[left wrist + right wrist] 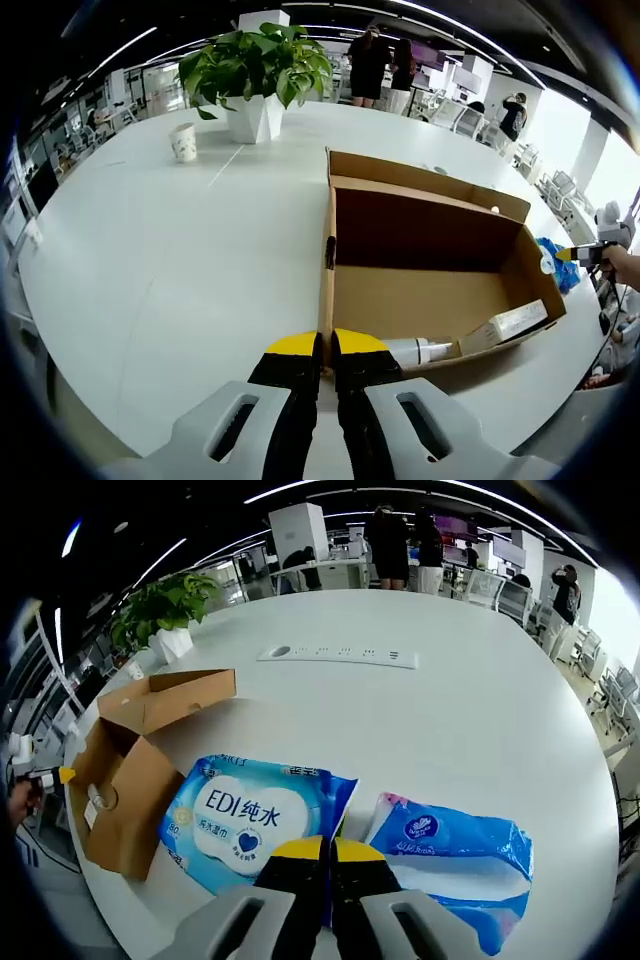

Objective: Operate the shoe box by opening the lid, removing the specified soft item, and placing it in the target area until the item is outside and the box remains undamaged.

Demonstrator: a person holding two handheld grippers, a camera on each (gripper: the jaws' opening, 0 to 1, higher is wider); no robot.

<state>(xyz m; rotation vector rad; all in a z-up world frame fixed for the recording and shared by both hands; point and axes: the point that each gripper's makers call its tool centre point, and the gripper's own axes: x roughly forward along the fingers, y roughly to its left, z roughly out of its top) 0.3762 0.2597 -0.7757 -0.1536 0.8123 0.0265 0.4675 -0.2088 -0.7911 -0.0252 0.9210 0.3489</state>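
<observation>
Gripping the near wall of the open brown cardboard shoe box point(430, 290), the left gripper point(327, 352) has its jaws together on the edge. The right gripper point(329, 852) is clamped on the blue wet-wipes pack point(250, 820), lying outside on the white table point(440, 710) beside a blue tissue pack point(450, 845). Removal looks done; release remains.

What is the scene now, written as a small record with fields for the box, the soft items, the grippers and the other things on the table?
box: cardboard shoe box, lid open, on the white table
inside box: a white bottle and a small carton at the near wall
soft items: wet wipes pack and blue tissue pack, both lying on the table outside the box
left gripper: jaws closed on the box's near wall edge
right gripper: jaws together over the wipes pack's edge; grip unclear
other: potted plant, paper cup, power strip
</observation>
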